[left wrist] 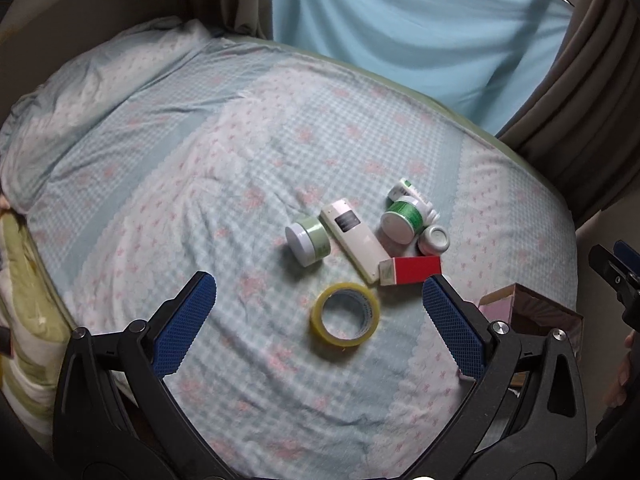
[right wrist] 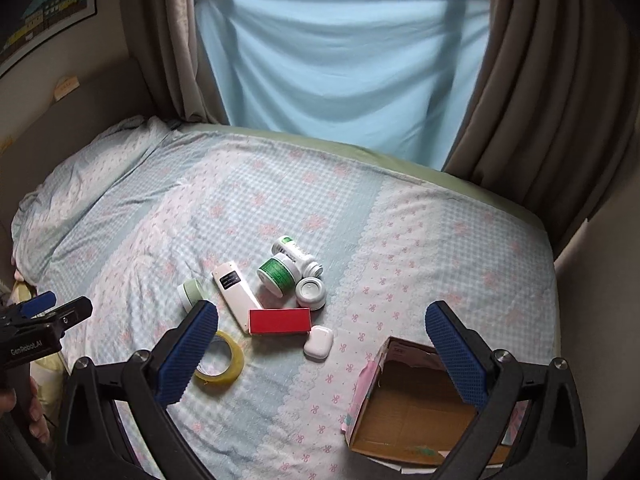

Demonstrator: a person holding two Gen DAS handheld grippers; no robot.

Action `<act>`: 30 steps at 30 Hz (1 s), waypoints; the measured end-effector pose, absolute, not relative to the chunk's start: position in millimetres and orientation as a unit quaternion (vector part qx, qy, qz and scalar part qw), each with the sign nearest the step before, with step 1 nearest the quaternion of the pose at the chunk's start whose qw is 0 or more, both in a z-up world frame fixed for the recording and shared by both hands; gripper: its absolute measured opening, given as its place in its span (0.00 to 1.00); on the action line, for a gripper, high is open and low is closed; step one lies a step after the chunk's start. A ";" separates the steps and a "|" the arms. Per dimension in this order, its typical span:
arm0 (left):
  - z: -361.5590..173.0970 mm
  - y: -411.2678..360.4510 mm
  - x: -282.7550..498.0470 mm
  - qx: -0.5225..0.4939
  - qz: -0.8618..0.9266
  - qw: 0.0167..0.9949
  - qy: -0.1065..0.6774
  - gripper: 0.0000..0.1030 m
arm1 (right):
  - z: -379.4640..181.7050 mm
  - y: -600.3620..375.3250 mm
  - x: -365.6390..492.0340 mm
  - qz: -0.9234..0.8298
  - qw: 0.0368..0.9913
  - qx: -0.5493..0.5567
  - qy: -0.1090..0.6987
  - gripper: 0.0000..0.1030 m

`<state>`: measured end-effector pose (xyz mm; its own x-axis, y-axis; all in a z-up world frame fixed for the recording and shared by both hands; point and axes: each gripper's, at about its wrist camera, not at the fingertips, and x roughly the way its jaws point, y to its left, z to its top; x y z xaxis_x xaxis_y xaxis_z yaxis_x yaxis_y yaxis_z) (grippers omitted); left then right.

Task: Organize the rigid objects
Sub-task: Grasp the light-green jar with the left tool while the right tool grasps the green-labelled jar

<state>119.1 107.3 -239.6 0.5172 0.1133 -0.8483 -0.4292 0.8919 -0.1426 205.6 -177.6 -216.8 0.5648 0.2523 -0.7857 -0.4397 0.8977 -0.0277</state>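
Observation:
A cluster of objects lies on the bed: a yellow tape roll (left wrist: 345, 315) (right wrist: 219, 358), a red box (left wrist: 411, 270) (right wrist: 279, 321), a white remote (left wrist: 355, 239) (right wrist: 236, 294), a pale green jar (left wrist: 307, 241) (right wrist: 192, 293), a green-labelled jar (left wrist: 402, 219) (right wrist: 277, 273), a white bottle (right wrist: 297, 255), a small white jar (left wrist: 434, 239) (right wrist: 311, 293) and a white earbud case (right wrist: 318, 341). An open cardboard box (right wrist: 404, 412) (left wrist: 532, 312) stands at the right. My left gripper (left wrist: 319, 296) is open above the tape roll. My right gripper (right wrist: 322, 324) is open, above the bed between cluster and box.
The bed (right wrist: 440, 240) has a blue checked sheet, with a pillow (right wrist: 92, 168) at far left. A light blue cloth (right wrist: 340, 64) and brown curtains (right wrist: 540, 100) hang behind. The left gripper shows in the right wrist view (right wrist: 44, 316) at left.

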 end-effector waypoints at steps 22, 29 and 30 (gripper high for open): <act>-451.3 154.4 247.8 -0.300 0.223 0.771 0.516 0.94 | -422.9 -65.2 359.5 0.401 0.745 -0.285 0.450 0.93; -476.2 160.1 259.0 -0.313 0.231 0.759 0.523 0.82 | -456.4 -44.4 363.1 0.432 0.712 -0.321 0.451 0.75; -477.5 161.1 260.5 -0.313 0.231 0.758 0.523 0.79 | -458.3 -42.1 362.5 0.434 0.708 -0.327 0.452 0.73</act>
<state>260.5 161.1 -477.5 0.3464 0.0227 -0.9378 -0.6774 0.6976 -0.2333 362.5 -42.1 -458.3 0.2157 0.3187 -0.9230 -0.9092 0.4103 -0.0708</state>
